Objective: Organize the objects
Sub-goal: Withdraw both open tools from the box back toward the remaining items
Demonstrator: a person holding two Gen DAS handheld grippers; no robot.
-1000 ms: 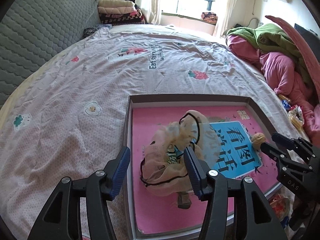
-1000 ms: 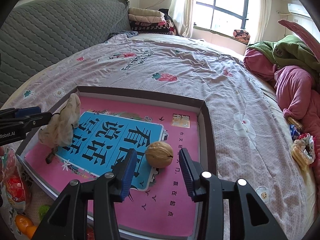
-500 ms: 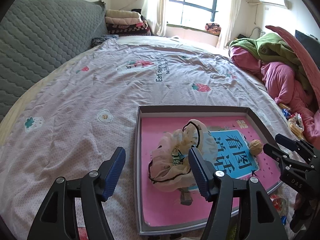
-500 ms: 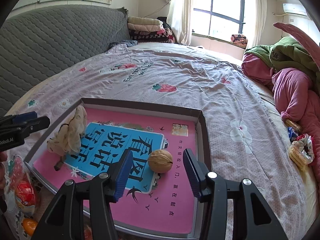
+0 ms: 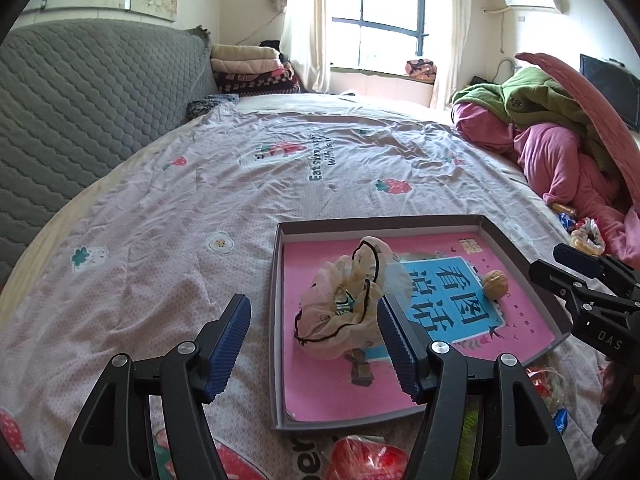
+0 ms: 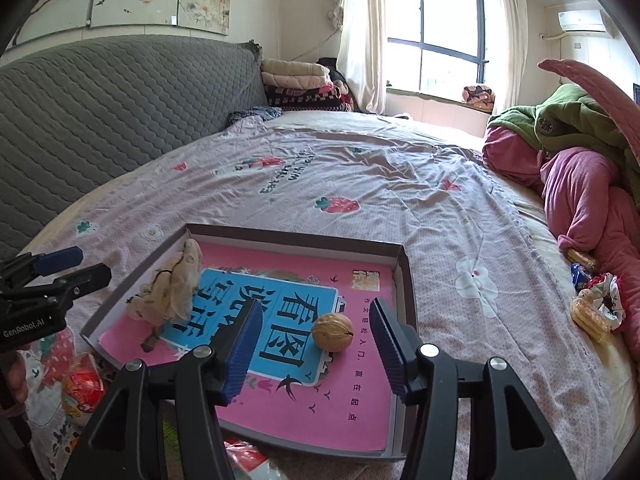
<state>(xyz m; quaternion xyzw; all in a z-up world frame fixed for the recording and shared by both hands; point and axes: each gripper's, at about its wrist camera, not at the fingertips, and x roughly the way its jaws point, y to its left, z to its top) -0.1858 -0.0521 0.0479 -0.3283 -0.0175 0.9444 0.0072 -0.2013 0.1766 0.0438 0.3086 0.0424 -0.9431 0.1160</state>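
Bed (image 5: 280, 184) takes most of both views, covered with a pale pink strawberry-print sheet. Grey quilted headboard (image 5: 80, 92) on the left, pile of pink and green bedding (image 6: 580, 168) on the right.

Shallow grey box tray (image 6: 404, 276) sits on the sheet in front of me, with a pink book with a blue title panel (image 6: 280, 320) lying flat inside it.

On the left part of the book: a crumpled beige sheer scrunchie with black trim (image 5: 348, 304), resting loose.

On the blue panel's right edge: a walnut (image 6: 333, 331), resting on the cover.

My left gripper (image 5: 314, 342) stands wide, nothing between the pads; the scrunchie sits beyond the right pad, not touched.

My right gripper (image 6: 316, 352) is opening; in view the walnut sits between the pads but clear of both, so no grip.

Snack wrappers (image 6: 82, 388) lie just off the tray's near left corner; more small items (image 6: 596, 312) lie on the sheet to the right, well apart from the tray.
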